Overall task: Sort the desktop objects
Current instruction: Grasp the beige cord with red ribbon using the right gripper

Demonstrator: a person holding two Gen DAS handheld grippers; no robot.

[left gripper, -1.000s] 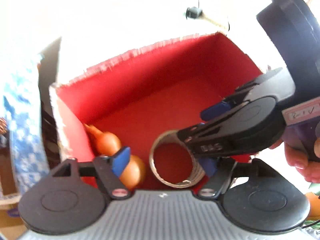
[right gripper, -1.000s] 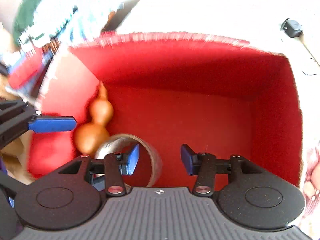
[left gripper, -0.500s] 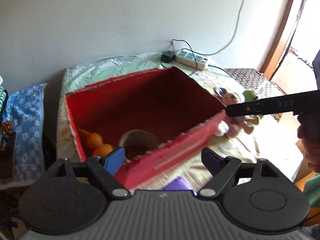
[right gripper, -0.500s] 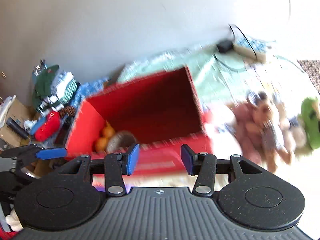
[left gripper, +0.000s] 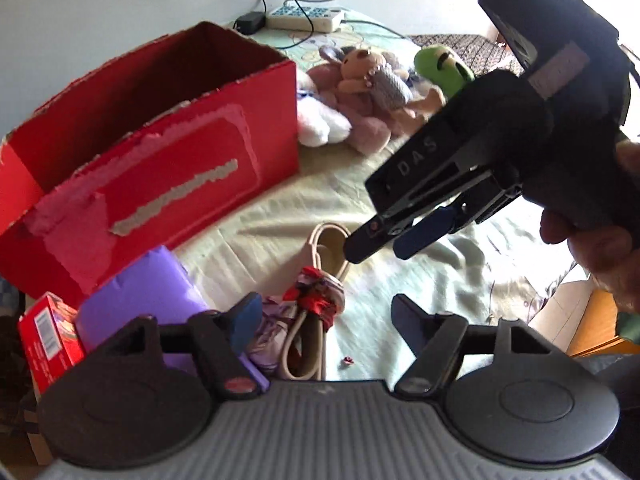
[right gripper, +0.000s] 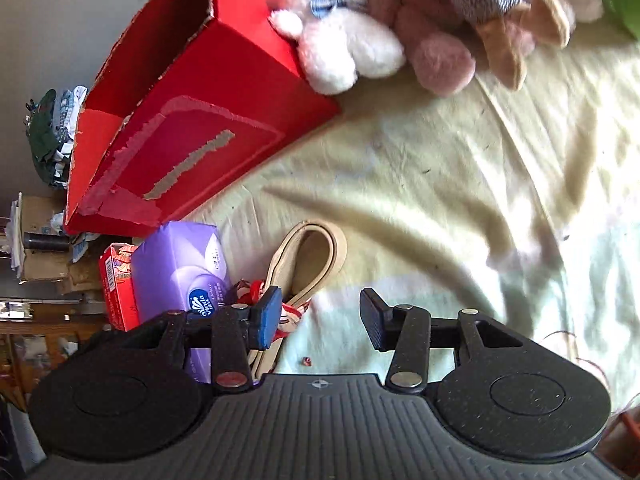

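Note:
A torn red cardboard box (left gripper: 168,176) (right gripper: 192,148) stands on the pale sheet, at left in both views. In front of it lie a purple tissue pack (left gripper: 140,300) (right gripper: 180,268), a small red carton (left gripper: 48,340) (right gripper: 118,284), a cream looped strap (left gripper: 328,248) (right gripper: 316,252) and a red-and-white ribbon bundle (left gripper: 316,296) (right gripper: 248,292). My left gripper (left gripper: 324,320) is open and empty, low over the strap and ribbon. My right gripper (right gripper: 318,320) (left gripper: 384,236) is open too, hovering just above the strap's far end.
Several plush toys (left gripper: 360,96) (right gripper: 420,28) lie beside the box's right end, one of them green (left gripper: 442,66). A power strip (left gripper: 306,16) and cables sit by the wall. A hand (left gripper: 600,248) holds the right gripper. Clutter (right gripper: 48,136) fills the left side beyond the bed.
Both grippers have pulled out of the red box and dropped in front of it, over the strap and ribbon. The gourd and tape roll stay inside the box, now hidden.

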